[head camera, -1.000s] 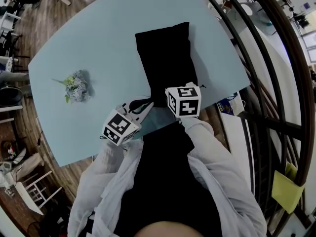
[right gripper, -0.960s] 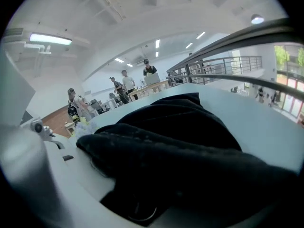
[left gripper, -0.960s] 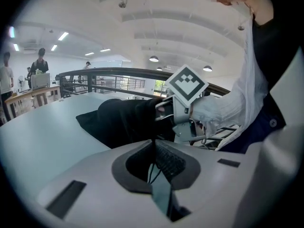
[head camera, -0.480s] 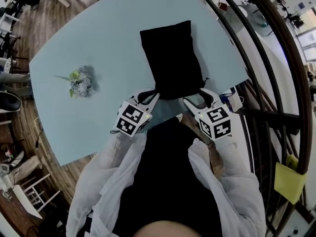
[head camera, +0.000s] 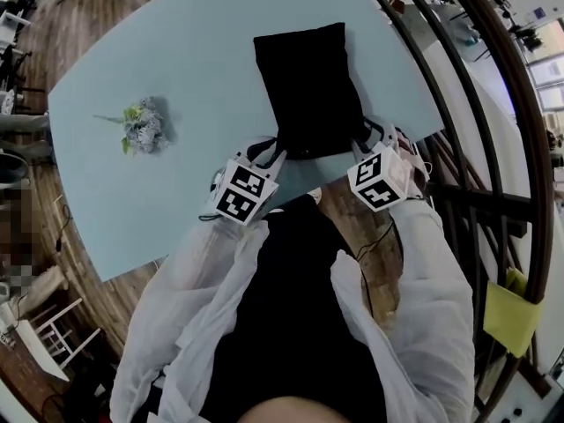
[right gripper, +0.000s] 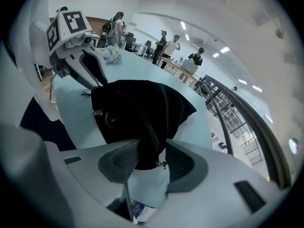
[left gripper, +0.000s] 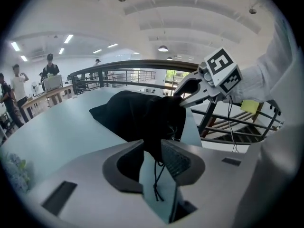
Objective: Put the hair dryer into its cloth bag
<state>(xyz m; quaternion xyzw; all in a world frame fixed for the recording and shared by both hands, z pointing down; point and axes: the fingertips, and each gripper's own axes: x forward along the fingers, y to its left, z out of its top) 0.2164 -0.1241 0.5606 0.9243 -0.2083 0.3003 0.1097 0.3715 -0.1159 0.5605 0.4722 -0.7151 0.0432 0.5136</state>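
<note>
A black cloth bag lies lengthwise on the pale blue table, its mouth toward me near the front edge. No hair dryer shows outside it. My left gripper is at the mouth's left corner. Its jaws have just been opening. In the left gripper view the bag's edge still sits loosely between them, and a drawstring hangs below. My right gripper is at the right corner. Its jaws have just been closing, and in the right gripper view a fold of bag stands in their gap, apart from one pad.
A small bunch of flowers lies on the table's left part. A dark curved railing runs close past the table's right side. The table's front edge is just below both grippers. People stand at desks far behind.
My right gripper has swung from the middle of the bag's near end out to its right corner, rolling over as it went. The left gripper has stayed at the left corner.
</note>
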